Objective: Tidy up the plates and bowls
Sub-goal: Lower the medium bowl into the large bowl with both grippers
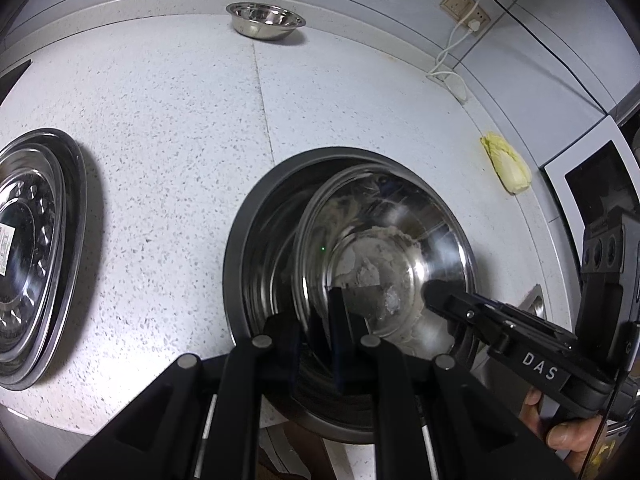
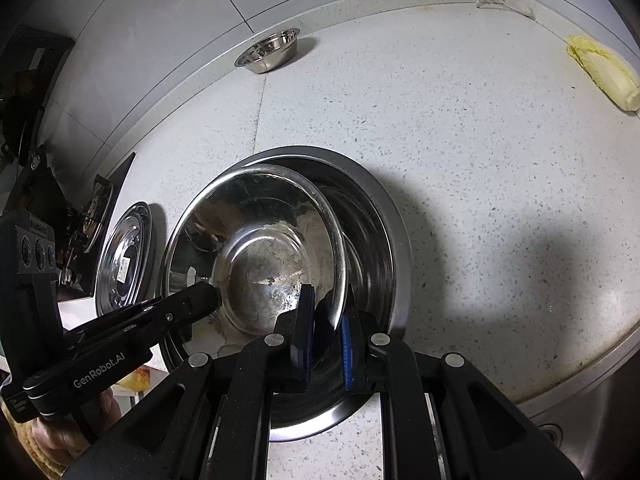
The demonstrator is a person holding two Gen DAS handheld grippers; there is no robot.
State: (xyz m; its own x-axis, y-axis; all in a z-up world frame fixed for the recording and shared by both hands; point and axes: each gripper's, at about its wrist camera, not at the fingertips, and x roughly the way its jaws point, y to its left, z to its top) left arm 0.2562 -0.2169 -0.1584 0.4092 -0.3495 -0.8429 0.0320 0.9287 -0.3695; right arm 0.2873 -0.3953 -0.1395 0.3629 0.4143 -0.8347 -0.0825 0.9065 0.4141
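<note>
1. Left gripper [image 1: 320, 336] clamped on near rim of inner steel bowl [image 1: 392, 248], fingers either side of the rim.
2. Right gripper [image 2: 326, 328] clamped on the same bowl's rim at the opposite side, blue pads [image 2: 347, 354] pinching the metal.
3. Inner bowl sits tilted inside larger steel bowl [image 1: 256, 240] on speckled countertop [image 1: 168, 128].
4. Stack of steel plates [image 1: 28, 240] left of the bowls, apart from them.
5. Small steel bowl [image 1: 265, 20] at back edge by wall.
6. Cabbage [image 1: 506, 168] lies at right, well apart.
7. A hand [image 1: 568, 436] grips the right tool's handle.
</note>
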